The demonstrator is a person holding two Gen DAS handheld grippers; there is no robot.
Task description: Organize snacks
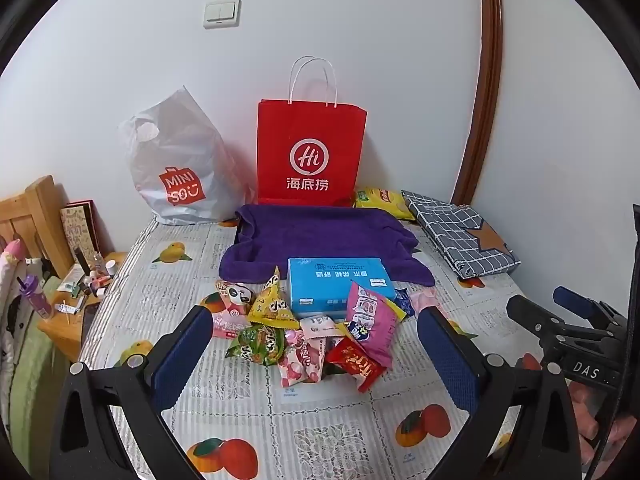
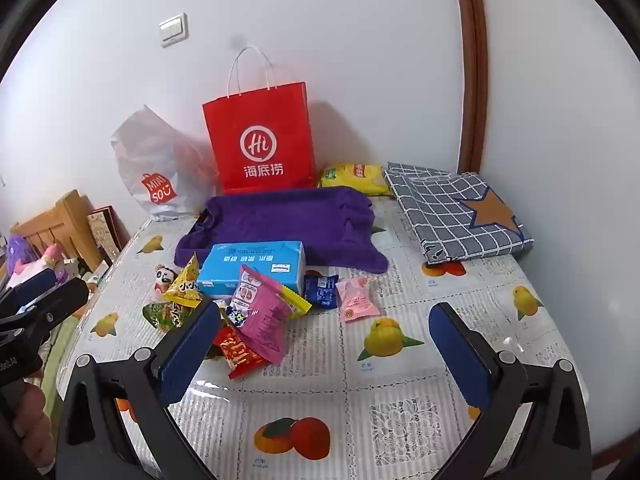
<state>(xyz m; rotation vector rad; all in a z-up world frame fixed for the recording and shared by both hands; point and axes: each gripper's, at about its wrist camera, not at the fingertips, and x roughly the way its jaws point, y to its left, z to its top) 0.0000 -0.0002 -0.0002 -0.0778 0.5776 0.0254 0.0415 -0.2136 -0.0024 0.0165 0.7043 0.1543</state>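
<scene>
- Covering the tabletop [image 2: 400, 408]: a clear sheet over a cloth printed with fruit; all items rest on it.
- Left gripper [image 1: 316, 356]: angled downward, hovering above the near edge of the snack pile [image 1: 304, 336]; jaws wide apart, nothing between the pads.
- Right gripper [image 2: 324, 356]: also angled downward, to the right of the pile, over bare cloth; jaws wide, holding nothing. Its left pad overlaps the pile's edge in view; contact cannot be told.
- Red paper bag [image 1: 310, 152]: upright against the wall, handles up; contents not visible.
- White plastic bag [image 1: 180, 168]: left of the red one, bulging, contents hidden.
- Purple tray [image 1: 320, 236]: draped in purple cloth, in front of the red bag; nothing seen inside.
- Checked folded cloth [image 2: 456, 212]: far right, star patch on top.
- Blue box [image 1: 340, 284]: just before the tray, touching the pile.
- Yellow chip bag [image 2: 354, 176]: behind the tray, by the wall.
- Pink packet [image 2: 356, 300]: lying apart, right of the pile.
</scene>
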